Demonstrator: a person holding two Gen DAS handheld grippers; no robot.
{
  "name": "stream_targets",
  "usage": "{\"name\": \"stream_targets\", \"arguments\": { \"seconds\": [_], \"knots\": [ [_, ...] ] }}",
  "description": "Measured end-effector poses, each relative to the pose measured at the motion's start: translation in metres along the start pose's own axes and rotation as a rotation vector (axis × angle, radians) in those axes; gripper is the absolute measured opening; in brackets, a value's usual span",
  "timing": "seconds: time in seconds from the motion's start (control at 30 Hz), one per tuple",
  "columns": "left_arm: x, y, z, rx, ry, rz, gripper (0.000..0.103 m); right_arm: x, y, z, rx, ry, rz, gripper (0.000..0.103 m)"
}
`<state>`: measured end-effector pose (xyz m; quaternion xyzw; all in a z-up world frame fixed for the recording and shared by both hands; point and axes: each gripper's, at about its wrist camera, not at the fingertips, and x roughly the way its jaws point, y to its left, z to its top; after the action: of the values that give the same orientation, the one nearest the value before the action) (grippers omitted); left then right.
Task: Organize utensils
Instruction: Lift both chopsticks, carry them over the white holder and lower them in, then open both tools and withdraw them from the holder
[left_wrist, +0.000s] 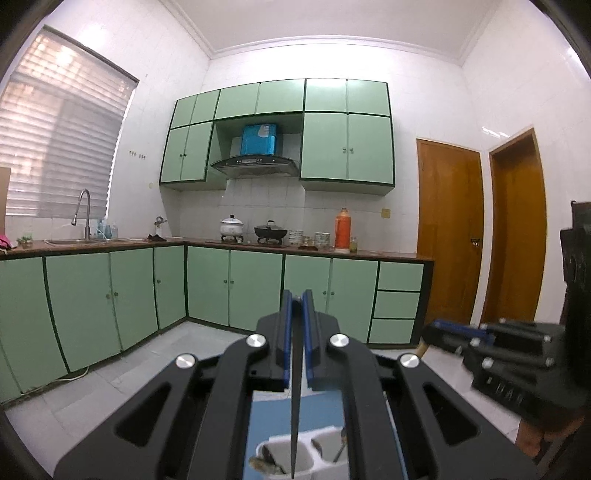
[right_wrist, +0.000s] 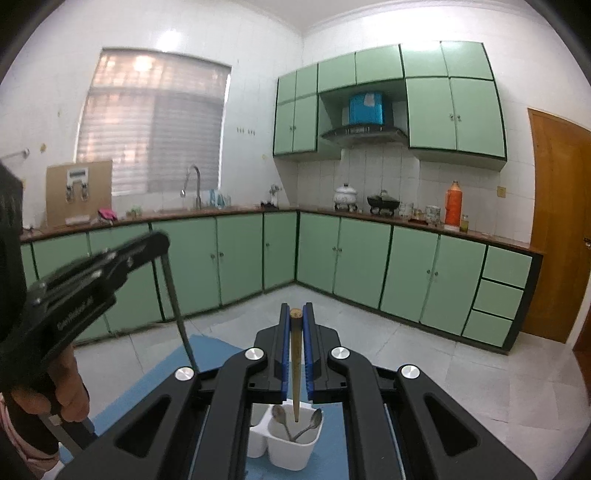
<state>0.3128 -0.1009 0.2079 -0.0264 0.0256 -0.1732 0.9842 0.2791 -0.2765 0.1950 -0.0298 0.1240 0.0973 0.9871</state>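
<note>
Nearest, the white utensil holder (right_wrist: 288, 439) stands directly below both grippers. Left gripper (left_wrist: 297, 295) clenches a dark chopstick (left_wrist: 295, 398), right gripper (right_wrist: 296, 308) a tan chopstick (right_wrist: 295, 365); both chopsticks hang upright, tips pointing down over the compartments.

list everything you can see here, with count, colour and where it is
black chopstick: 1, black, clamped in the left gripper, hanging over the holder
wooden chopstick: 1, brown, clamped in the right gripper, tip over the holder
utensil holder: 1, white, divided, on the blue mat
spoons: 2, silver, in one holder compartment
blue mat: 1, blue, below the grippers
thermos: 1, orange, counter right
pots: 2, one white, one black, on the stove
range hood: 1, dark, under the wall cabinets
faucet: 1, silver, at the sink
doors: 2, brown, right wall
left gripper: 1, black with blue pads
right gripper: 1, same
hand: 1, holding the left gripper's handle
</note>
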Motion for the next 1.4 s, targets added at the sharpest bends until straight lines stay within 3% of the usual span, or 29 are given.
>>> {"name": "stream_targets", "arguments": {
  "seconds": [0.3,0.47,0.8,1.0,1.07,1.23,1.4],
  "knots": [
    [0.074,0.003,-0.043,-0.007,0.061,0.037,0.005,0.091,-0.010,-0.031,0.030,0.184,0.017,0.007],
    [0.097,0.013,-0.075,-0.008,0.119,0.054,0.005,0.119,-0.017,-0.053,0.043,0.241,0.026,0.007],
    [0.120,0.025,-0.115,0.005,0.228,0.069,0.005,0.135,-0.033,-0.064,0.099,0.253,0.019,0.007],
    [0.119,0.031,-0.115,-0.002,0.261,0.069,0.007,0.136,-0.035,-0.065,0.104,0.257,0.000,0.008],
    [0.116,0.034,-0.113,-0.010,0.263,0.071,0.008,0.136,-0.036,-0.064,0.107,0.260,-0.004,0.016],
    [0.101,0.043,-0.103,-0.034,0.237,0.078,0.035,0.133,-0.038,-0.062,0.109,0.245,-0.030,0.028],
    [0.079,0.051,-0.088,-0.043,0.178,0.084,0.051,0.114,-0.044,-0.056,0.106,0.186,-0.063,0.038]
  ]
}}
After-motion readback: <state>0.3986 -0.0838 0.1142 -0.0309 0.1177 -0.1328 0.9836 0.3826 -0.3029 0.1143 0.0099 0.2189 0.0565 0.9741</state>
